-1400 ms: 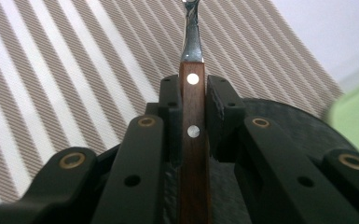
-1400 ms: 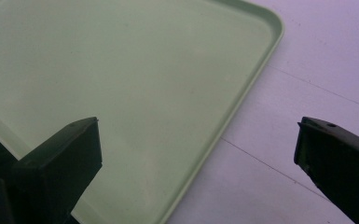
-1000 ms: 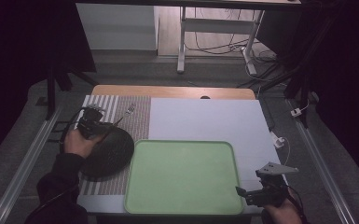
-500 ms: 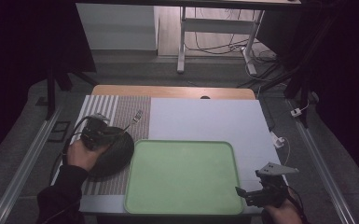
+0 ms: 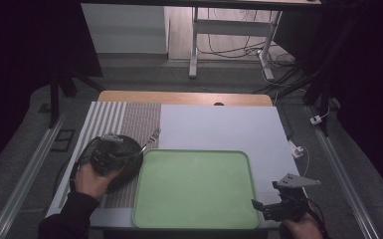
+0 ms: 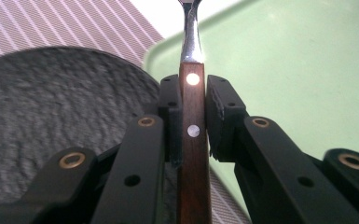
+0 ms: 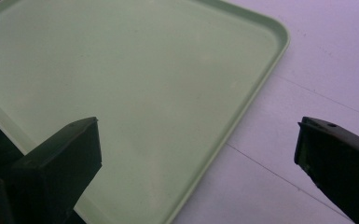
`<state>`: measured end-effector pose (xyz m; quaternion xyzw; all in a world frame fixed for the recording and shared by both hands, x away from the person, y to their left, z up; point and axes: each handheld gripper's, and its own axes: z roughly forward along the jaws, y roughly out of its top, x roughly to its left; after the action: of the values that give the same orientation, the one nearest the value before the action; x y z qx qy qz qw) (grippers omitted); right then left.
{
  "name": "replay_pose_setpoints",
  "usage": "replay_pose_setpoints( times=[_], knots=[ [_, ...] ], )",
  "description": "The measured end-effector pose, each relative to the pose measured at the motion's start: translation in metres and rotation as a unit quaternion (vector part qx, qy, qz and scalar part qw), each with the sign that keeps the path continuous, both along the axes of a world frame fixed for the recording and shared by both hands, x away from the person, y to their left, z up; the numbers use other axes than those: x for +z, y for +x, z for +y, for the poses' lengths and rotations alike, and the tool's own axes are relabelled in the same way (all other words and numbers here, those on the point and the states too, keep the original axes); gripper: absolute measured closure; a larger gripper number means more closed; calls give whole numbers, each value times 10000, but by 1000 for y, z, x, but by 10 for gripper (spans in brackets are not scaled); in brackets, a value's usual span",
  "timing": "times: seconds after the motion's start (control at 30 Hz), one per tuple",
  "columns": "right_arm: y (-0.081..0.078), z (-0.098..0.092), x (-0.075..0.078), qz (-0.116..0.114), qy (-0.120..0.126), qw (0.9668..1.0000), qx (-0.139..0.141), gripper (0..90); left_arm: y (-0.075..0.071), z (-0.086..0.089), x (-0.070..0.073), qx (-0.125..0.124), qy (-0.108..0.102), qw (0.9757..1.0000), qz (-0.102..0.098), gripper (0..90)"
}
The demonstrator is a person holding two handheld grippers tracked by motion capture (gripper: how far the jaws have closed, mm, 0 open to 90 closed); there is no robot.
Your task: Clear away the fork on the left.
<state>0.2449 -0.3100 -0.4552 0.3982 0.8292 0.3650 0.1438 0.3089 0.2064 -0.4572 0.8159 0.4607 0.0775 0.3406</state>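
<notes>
Room: dim around us, with the white table (image 5: 219,127) lit and a striped mat (image 5: 129,117) along its left part.
Left fingers: our left gripper (image 6: 193,105) has both pads pressed flat on the wooden handle of a fork (image 6: 193,140); two rivets sit between the pads, and the steel neck runs up out of the left gripper view.
Fork position: in the high view we see the fork (image 5: 146,139) pointing up and right from the left gripper (image 5: 114,152), its tines over the mat, just off the far-left corner of the green tray (image 5: 194,219).
Beneath it: a dark round plate (image 6: 51,112) lies under the left gripper, touching or just beside the tray's left edge; we cannot tell which.
Right fingers: our right gripper (image 7: 196,154) has its pads well apart with nothing between them, near the tray's (image 7: 242,107) right edge.
Risk, pivot: we judge the handle is narrow and smooth, so the long steel end could swing in the grip if we turn the wrist quickly.
Risk, tray rim: if we carry the fork low, the tines could catch the raised rim and lever the fork out.
Risk, plate: a dropped fork would strike the plate and may bounce off the mat.
</notes>
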Motion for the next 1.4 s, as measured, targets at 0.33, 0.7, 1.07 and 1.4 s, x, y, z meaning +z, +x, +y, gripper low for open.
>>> replay_pose_setpoints(
  times=[0.33,0.7,1.07,1.4],
  knots=[
    [0,0,0,5,8,10000,10,0,-20,-26,-3,-185,113,9997,99,773],
    [0,2,-1,29,-63,10000,12,0,-35,-56,-12,-333,67,9991,244,773],
    [1,2,-1,28,-100,9999,23,0,-39,-79,-34,-499,364,9968,498,773],
    [1,3,-1,29,-131,9999,33,0,-35,-91,-55,-667,713,9911,900,769]
  ],
)
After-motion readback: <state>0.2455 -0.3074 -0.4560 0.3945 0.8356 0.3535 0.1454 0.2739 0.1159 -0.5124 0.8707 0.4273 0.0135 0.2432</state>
